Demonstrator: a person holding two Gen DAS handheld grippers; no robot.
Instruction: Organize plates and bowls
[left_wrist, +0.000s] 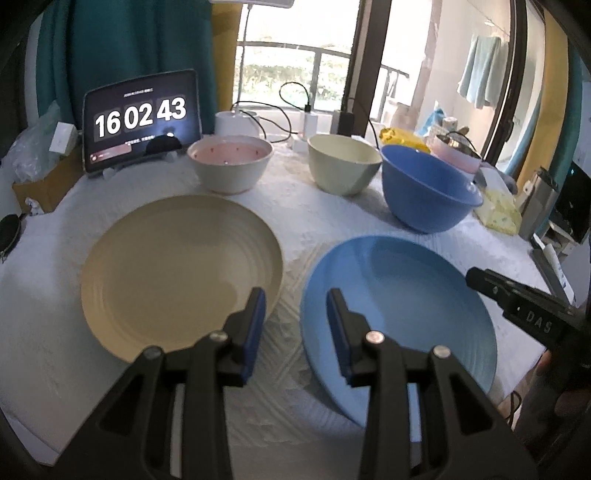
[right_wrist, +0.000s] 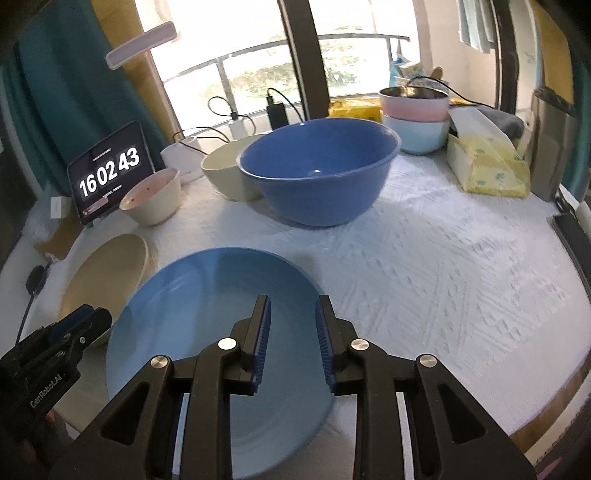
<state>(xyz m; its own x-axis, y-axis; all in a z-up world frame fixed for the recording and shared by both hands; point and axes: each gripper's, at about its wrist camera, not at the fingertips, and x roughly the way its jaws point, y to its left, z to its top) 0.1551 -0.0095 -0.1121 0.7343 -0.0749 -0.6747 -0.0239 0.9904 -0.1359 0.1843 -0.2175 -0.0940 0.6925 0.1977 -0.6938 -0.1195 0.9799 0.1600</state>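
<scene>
A beige plate (left_wrist: 177, 273) and a light blue plate (left_wrist: 399, 314) lie side by side on the white cloth. Behind them stand a pink-lined white bowl (left_wrist: 229, 162), a pale green bowl (left_wrist: 343, 162) and a big blue bowl (left_wrist: 424, 188). My left gripper (left_wrist: 295, 299) is open and empty, above the gap between the two plates. My right gripper (right_wrist: 293, 306) is open and empty, just above the blue plate (right_wrist: 207, 325) near its right rim. The blue bowl (right_wrist: 317, 173), green bowl (right_wrist: 225, 170), pink-lined bowl (right_wrist: 151, 195) and beige plate (right_wrist: 107, 273) show in the right wrist view.
A tablet clock (left_wrist: 140, 118) stands at the back left. Stacked pink and light blue bowls (right_wrist: 415, 118), a yellow tissue pack (right_wrist: 487, 166), chargers and cables (left_wrist: 310, 122) line the back. The white cloth (right_wrist: 461, 266) stretches right of the blue plate.
</scene>
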